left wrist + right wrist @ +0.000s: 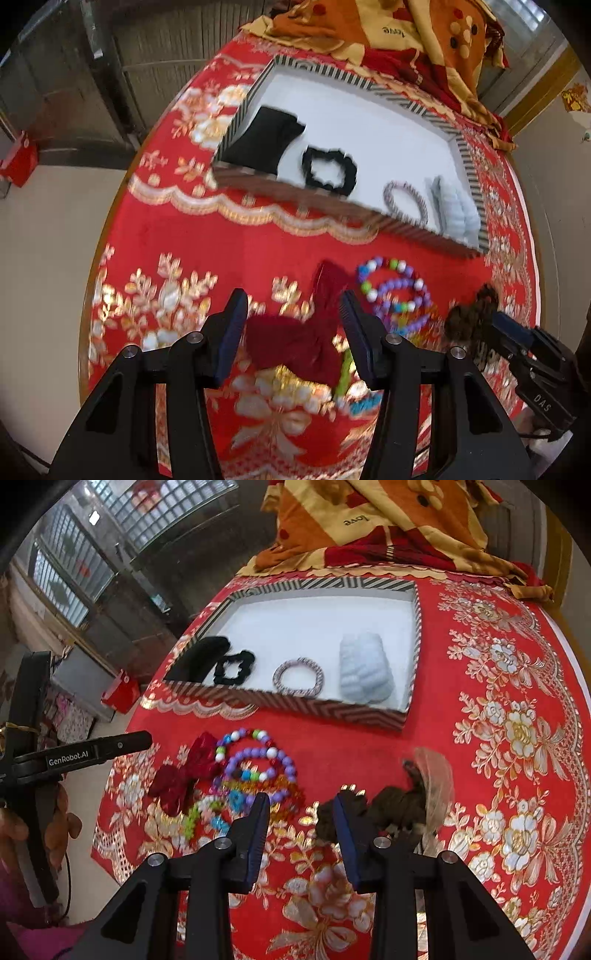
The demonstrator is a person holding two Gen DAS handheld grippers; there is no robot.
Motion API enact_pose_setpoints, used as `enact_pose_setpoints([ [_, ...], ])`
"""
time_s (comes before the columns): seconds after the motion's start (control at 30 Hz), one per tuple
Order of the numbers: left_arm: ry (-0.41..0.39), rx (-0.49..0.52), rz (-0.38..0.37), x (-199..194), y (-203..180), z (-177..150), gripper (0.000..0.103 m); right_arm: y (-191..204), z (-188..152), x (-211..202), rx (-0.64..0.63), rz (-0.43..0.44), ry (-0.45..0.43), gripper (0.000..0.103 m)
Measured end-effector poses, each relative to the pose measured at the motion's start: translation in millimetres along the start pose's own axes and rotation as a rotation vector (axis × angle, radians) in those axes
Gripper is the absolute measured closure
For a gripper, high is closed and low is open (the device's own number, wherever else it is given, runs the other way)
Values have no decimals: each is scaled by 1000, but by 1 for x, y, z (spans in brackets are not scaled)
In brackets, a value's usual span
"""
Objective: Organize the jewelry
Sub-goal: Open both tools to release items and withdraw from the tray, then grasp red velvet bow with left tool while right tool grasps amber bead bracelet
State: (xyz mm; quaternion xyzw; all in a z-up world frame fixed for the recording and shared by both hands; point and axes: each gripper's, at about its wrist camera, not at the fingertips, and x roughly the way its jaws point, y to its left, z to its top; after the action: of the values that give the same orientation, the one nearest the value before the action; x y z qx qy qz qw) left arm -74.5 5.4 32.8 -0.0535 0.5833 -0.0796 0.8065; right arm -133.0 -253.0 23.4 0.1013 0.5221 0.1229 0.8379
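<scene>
The dark red bow, soft, light and floppy near the table's front edge short of the striped tray, looks best pinched at its knot, and the left claw hangs wide open over it, gripping nothing, while the right claw gapes empty beside the brown bow.

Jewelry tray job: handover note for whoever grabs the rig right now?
Left gripper: open, empty, over the dark red bow.
Right gripper: open, empty, at the brown bow.
In the tray: black pouch, black scrunchie, pink hair tie, pale blue item.
Left on the cloth: both bows and the bead bracelets.
</scene>
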Motion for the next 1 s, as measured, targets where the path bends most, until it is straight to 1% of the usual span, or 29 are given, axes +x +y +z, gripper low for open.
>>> enact_pose_setpoints([
  [0.23, 29, -22, -14, -1, 8, -21, 51, 6, -10, 11, -31, 18, 21, 69],
  [0.5, 62, -11, -30, -1, 14, -38, 51, 14, 3, 45, -123, 2, 32, 70],
  [0.63, 74, -3, -34, -1, 16, -46, 51, 12, 8, 59, -143, 8, 56, 74],
  [0.77, 93, 8, -31, 3, 15, -54, 51, 10, 11, 70, -153, 19, 66, 82],
  [0.8, 99, 4, -30, 5, 16, -55, 51, 9, 10, 70, -147, 31, 65, 84],
  [0.83, 103, 1, -31, 7, 16, -55, 51, 8, 10, 70, -140, 42, 64, 88],
  [0.9, 101, -2, -33, 7, 16, -54, 51, 8, 9, 68, -143, 42, 65, 93],
  [1.0, 91, 7, -35, 7, 12, -50, 51, 5, 5, 59, -135, 51, 53, 94],
])
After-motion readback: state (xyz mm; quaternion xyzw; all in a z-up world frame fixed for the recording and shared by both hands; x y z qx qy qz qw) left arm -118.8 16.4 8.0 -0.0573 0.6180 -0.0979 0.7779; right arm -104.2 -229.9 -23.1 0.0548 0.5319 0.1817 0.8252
